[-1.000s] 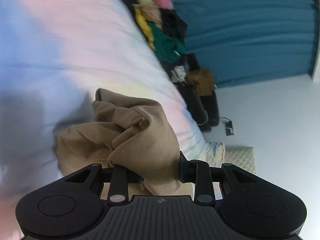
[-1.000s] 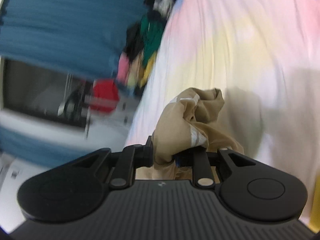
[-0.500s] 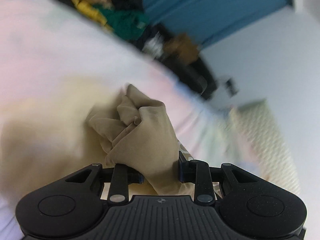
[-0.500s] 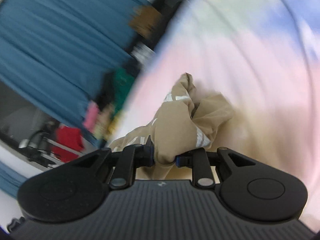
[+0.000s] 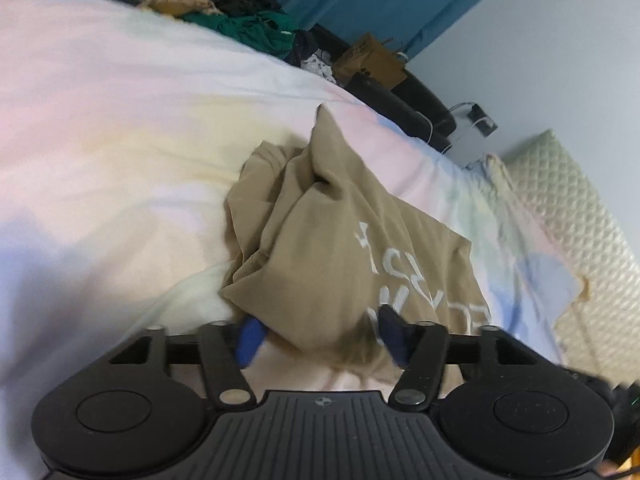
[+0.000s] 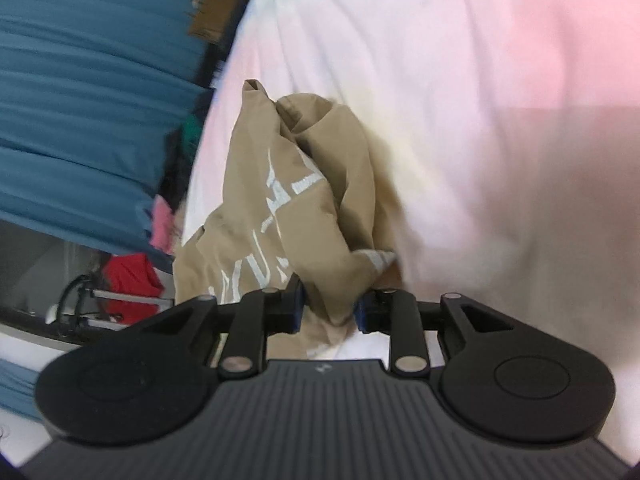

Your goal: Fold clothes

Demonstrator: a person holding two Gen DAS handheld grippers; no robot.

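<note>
Tan shirt [image 5: 336, 240] lies bunched on the bed [image 5: 120, 128]; left hand-held gripper [image 5: 320, 338], jaws just spread apart, should regrasp an edge at 6 o'clock while right hand-held gripper [image 6: 328, 312] clamps the cloth.

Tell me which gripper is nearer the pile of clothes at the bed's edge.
Left, probably. The left gripper faces the clothes pile across the bed; from the right gripper, the pile sits off to the side.

Bed [image 5: 120, 128] with pastel tie-dye cover, pink, yellow and blue washes. Tan shirt [image 5: 332, 240] with white lettering lies crumpled on it, centre of left view. Heap of mixed clothes [image 5: 224, 4] along far edge at 11 o'clock. Quilted cream pillow [image 5: 568, 216] at 3 o'clock.
</note>
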